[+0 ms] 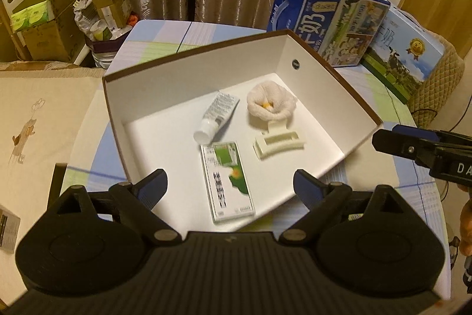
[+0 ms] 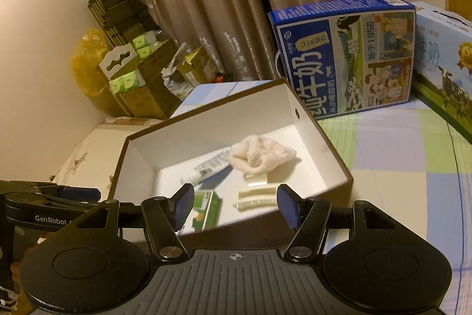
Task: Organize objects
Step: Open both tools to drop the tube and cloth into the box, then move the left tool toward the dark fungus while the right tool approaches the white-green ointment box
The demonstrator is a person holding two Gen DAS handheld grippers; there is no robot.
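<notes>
A brown-edged white box stands open on the checked table. Inside lie a white tube, a cream fluffy scrunchie, a cream hair claw clip and a green-and-white carton. My left gripper hangs open above the carton at the box's near edge, holding nothing. My right gripper is open and empty at the near right wall of the box; it shows at the right in the left wrist view.
Two milk cartons, a blue one and a pale one, stand behind the box. Cardboard boxes with green tissue packs and curtains are beyond the table. A cream cloth-covered surface lies left.
</notes>
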